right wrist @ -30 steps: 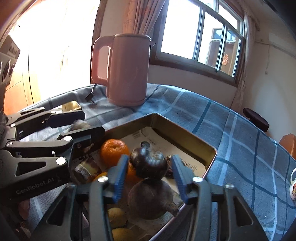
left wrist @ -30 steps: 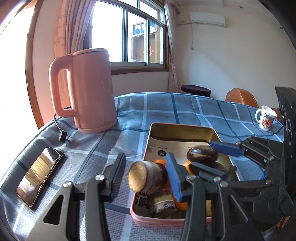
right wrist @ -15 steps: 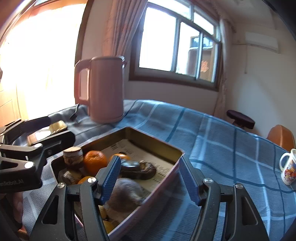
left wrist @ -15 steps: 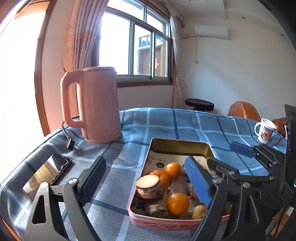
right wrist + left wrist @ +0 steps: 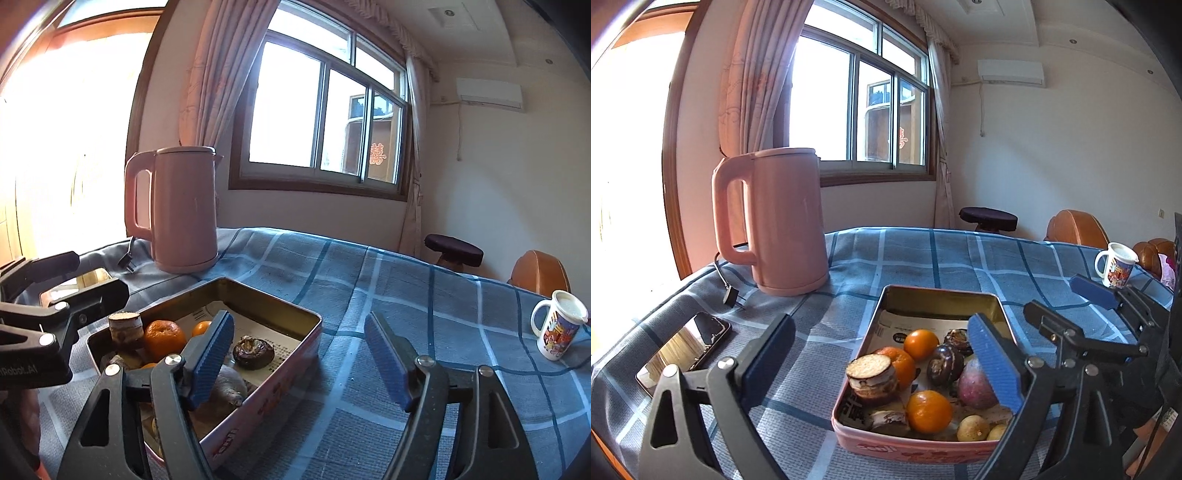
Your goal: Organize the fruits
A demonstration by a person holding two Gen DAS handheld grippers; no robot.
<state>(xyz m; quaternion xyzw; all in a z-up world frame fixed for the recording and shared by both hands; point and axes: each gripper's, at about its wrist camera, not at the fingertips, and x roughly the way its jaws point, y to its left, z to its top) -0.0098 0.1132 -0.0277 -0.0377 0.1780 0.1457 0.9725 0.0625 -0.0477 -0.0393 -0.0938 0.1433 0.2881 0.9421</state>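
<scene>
A pink tin tray (image 5: 938, 297) (image 5: 280, 384) on the blue checked tablecloth holds several fruits: oranges (image 5: 929, 411) (image 5: 164, 338), a dark mangosteen (image 5: 946, 363) (image 5: 253, 352), a purplish fruit (image 5: 973, 382), small yellow fruits (image 5: 973, 428) and a cut brown piece (image 5: 872, 377) (image 5: 125, 325). My left gripper (image 5: 882, 363) is open and empty, raised above the tray's near left part. My right gripper (image 5: 299, 363) is open and empty over the tray's right rim; it also shows in the left wrist view (image 5: 1067, 314).
A pink kettle (image 5: 772, 221) (image 5: 181, 210) stands behind the tray on the left, its plug (image 5: 730, 295) on the cloth. A phone (image 5: 683, 350) lies at the near left. A printed mug (image 5: 1115, 264) (image 5: 557, 328) stands at the far right.
Both grippers let go of their fruits in the tray, opened wide and drew back and up. The cut brown piece and the mangosteen now lie in the tray.
</scene>
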